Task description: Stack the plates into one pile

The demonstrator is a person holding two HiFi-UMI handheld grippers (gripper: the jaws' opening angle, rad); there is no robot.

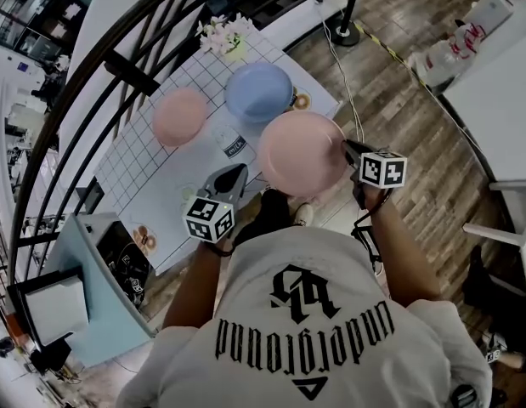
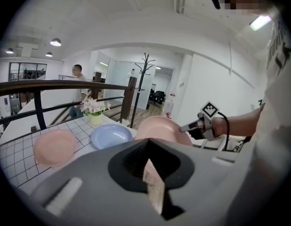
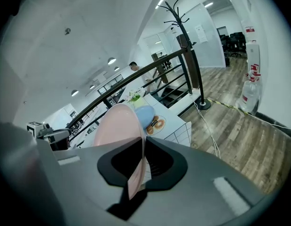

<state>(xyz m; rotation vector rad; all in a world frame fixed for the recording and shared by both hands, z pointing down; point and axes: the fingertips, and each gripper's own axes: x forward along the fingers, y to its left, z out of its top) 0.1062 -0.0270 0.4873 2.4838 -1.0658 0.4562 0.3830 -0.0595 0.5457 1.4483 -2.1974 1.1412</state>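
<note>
Pink, large and held by its rim: the large pink plate (image 1: pixel 301 153) is pinched at its right edge between the jaws of the right gripper (image 1: pixel 349 151), and tilted over the near edge of the table (image 1: pixel 144 168). The right gripper view shows the rim running straight through the jaws, which are clamped onto it. The left gripper (image 1: pixel 231 179) hangs over the table's near side, jaws together with nothing between them.

The blue plate (image 1: pixel 259 92) and the small pink plate (image 1: pixel 179 116) lie flat on the table farther off, set apart from each other.

Handling, as judged: the plates look stiff, smooth and light, probably plastic or glazed ware. A one-sided rim hold lets the plate hang and may slip, so it calls for slow, level carriage. The raised rim is the only practical purchase on the flat ones.

Not established: whether the held plate's far edge touches the table, its underside, and the plates' true material.
</note>
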